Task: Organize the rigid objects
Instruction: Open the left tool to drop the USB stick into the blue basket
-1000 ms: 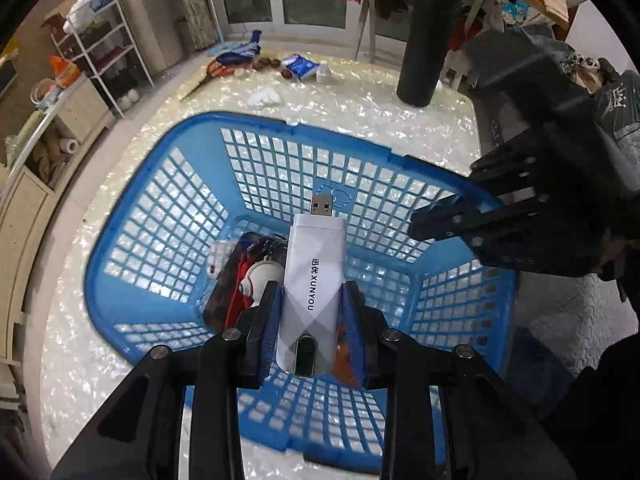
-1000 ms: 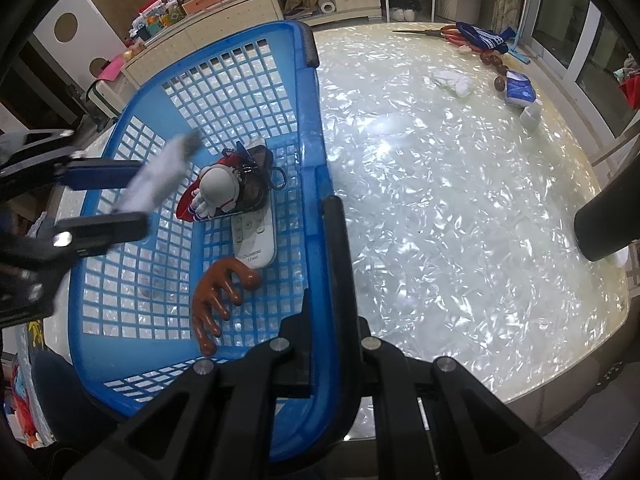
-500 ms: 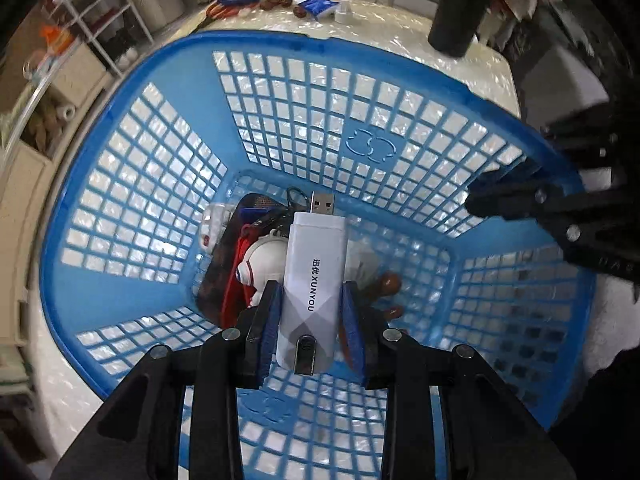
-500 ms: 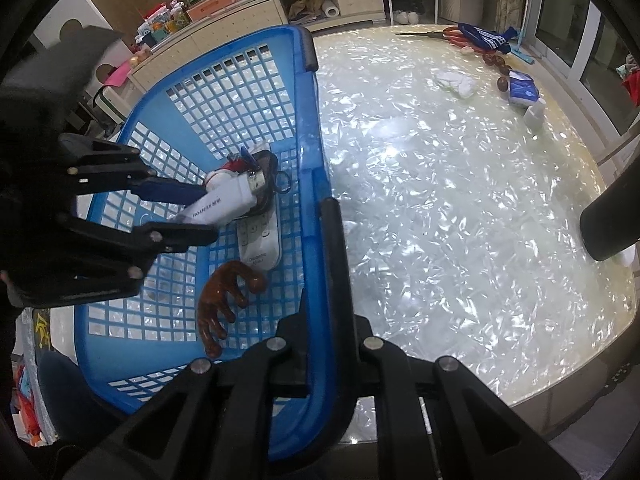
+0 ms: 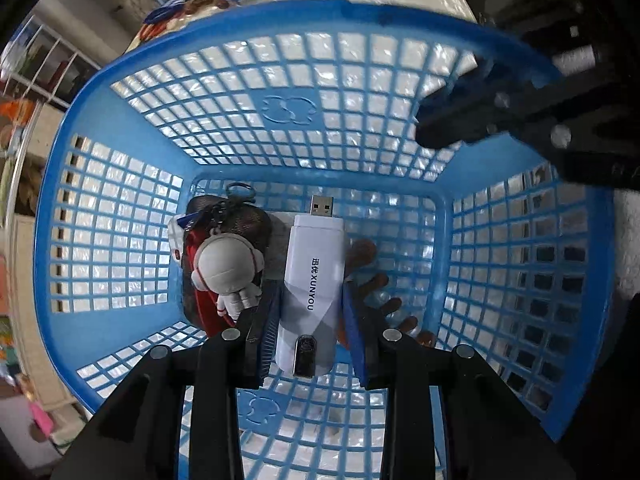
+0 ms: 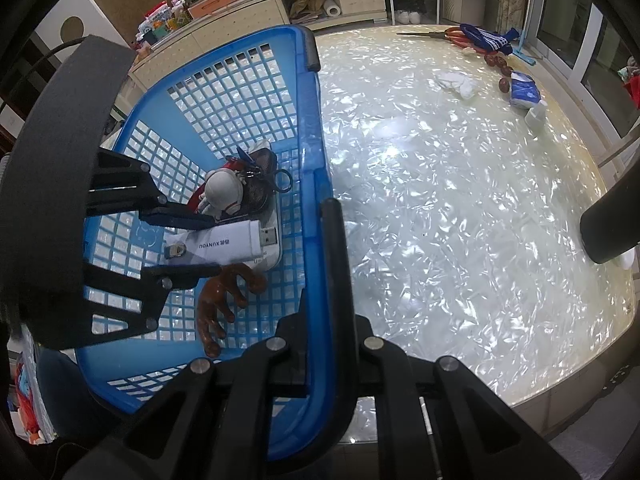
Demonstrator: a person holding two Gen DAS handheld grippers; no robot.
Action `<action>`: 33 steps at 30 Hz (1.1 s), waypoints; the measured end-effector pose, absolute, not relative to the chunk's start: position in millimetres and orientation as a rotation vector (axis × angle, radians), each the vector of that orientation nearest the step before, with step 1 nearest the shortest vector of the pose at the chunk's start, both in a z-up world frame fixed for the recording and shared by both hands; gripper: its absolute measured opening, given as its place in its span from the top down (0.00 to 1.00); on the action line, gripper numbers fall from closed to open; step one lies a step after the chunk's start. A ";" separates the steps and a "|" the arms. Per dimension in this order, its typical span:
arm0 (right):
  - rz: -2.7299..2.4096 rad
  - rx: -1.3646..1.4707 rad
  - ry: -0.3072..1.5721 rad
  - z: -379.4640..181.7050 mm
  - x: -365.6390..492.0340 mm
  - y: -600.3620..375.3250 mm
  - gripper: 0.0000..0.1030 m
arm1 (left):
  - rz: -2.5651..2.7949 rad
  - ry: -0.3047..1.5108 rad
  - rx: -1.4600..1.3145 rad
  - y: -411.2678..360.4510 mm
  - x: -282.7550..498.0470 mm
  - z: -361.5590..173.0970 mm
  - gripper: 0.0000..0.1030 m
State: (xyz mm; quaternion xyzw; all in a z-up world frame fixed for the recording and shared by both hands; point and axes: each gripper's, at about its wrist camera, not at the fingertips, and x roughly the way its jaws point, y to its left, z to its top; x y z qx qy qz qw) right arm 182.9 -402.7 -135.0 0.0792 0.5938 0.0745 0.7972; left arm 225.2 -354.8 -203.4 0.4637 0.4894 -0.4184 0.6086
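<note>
My left gripper point(image 5: 310, 292) point(image 6: 208, 242) is shut on a white USB dongle point(image 5: 312, 284) point(image 6: 224, 246) marked XUNYOU, plug end pointing away from me. It hangs low inside the blue plastic basket point(image 5: 120, 80) point(image 6: 308, 92), just above the items on the floor of it. Under it lie a white astronaut keychain point(image 5: 230, 266) point(image 6: 224, 192), a brown comb point(image 5: 380, 288) point(image 6: 224, 300) and a white remote point(image 6: 272, 248). My right gripper point(image 6: 320, 236) is shut on the basket's near rim point(image 6: 320, 184); in the left wrist view it shows at the upper right point(image 5: 452, 128).
The basket stands on a shiny pearl-patterned table point(image 6: 460, 200). At the table's far end lie red scissors point(image 6: 452, 34), a blue striped cloth point(image 6: 488, 38), a crumpled tissue point(image 6: 456, 80) and a blue packet point(image 6: 524, 90). A black cylinder point(image 6: 612, 216) stands at the right edge.
My left gripper has sunk from above the basket's rim down into the basket with the dongle, and rolled a little. The right gripper has kept its hold on the rim.
</note>
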 end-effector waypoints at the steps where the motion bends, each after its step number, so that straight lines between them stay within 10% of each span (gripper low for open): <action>1: 0.161 0.170 1.275 -135.2 183.1 -403.1 0.92 | -0.960 1.116 1.104 -357.6 221.7 -205.6 0.66; 4: 0.161 0.169 1.275 -135.2 182.8 -403.2 0.92 | -0.955 1.096 1.114 -362.2 215.3 -208.9 0.65; 16: 0.162 0.175 1.273 -135.7 182.0 -405.1 0.92 | -0.967 1.057 1.108 -348.5 220.0 -170.9 0.05; 33: 0.168 0.173 1.279 -138.0 184.1 -405.6 0.91 | -0.876 0.996 1.015 -291.4 242.1 -94.8 0.01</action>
